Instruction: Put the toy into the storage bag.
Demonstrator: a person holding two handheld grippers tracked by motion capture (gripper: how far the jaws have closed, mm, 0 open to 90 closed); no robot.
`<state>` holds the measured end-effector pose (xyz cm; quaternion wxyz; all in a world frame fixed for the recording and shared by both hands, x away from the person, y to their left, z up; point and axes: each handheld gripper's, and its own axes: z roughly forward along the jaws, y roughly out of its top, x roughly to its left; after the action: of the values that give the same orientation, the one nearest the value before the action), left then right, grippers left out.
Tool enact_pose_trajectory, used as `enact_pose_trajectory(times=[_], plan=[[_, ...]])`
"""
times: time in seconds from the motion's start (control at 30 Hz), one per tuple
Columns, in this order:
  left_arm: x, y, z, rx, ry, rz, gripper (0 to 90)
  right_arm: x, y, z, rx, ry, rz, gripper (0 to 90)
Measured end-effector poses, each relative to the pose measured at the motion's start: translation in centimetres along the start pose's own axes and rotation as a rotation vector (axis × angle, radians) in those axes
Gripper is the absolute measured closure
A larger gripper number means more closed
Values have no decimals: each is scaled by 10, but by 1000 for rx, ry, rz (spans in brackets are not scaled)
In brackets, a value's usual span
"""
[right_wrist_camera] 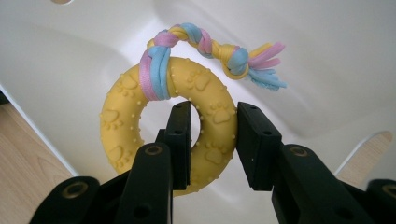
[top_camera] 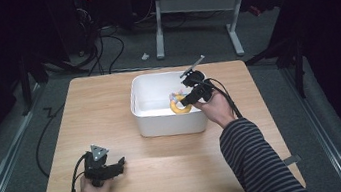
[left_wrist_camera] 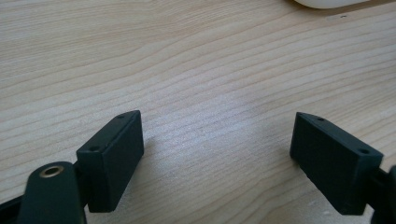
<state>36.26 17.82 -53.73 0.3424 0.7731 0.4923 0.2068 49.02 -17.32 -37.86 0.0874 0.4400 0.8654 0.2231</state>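
A yellow rubber ring toy (right_wrist_camera: 121, 126) with paw prints and a braided pink, blue and yellow rope (right_wrist_camera: 201, 42) tied to it hangs inside the white bin (right_wrist_camera: 327, 46). My right gripper (right_wrist_camera: 214, 123) is shut on the ring's band, one jaw through the hole and the other outside. From above, the right gripper (top_camera: 186, 98) reaches over the bin's right rim and holds the ring toy (top_camera: 178, 107) above the bin floor. My left gripper (top_camera: 119, 164) rests on the table near the front left. It (left_wrist_camera: 217, 128) is open with bare wood between its jaws.
The white bin (top_camera: 162, 122) stands at the middle back of the wooden table (top_camera: 169, 172). A corner of the bin (left_wrist_camera: 327, 3) shows at the top of the left gripper view. A desk frame and cables stand on the floor beyond the table.
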Motion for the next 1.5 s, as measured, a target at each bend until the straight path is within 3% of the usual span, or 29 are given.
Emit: enact_pose_trajectory(times=[0.4,0.47,0.53,0.6,0.77,0.93,1.23,1.5], plan=[[0,0,0,1,-2,-1,178,3,0,2,18,14,-11,672],[0,0,0,1,-3,-2,178,3,0,2,18,15,-10,637],[0,0,0,1,-2,-1,178,3,0,0,-6,19,8,503],[0,0,0,2,-3,0,177,3,-1,-3,-23,0,0,471],[1,0,0,-1,-3,-5,178,2,-10,-15,-82,-14,0,452],[1,0,0,-2,0,-6,179,-9,-22,-35,-148,-22,38,448],[1,0,0,0,0,-5,179,-18,-36,-53,-199,-35,57,447],[1,0,0,0,0,-4,179,-28,-47,-71,-255,10,96,448]])
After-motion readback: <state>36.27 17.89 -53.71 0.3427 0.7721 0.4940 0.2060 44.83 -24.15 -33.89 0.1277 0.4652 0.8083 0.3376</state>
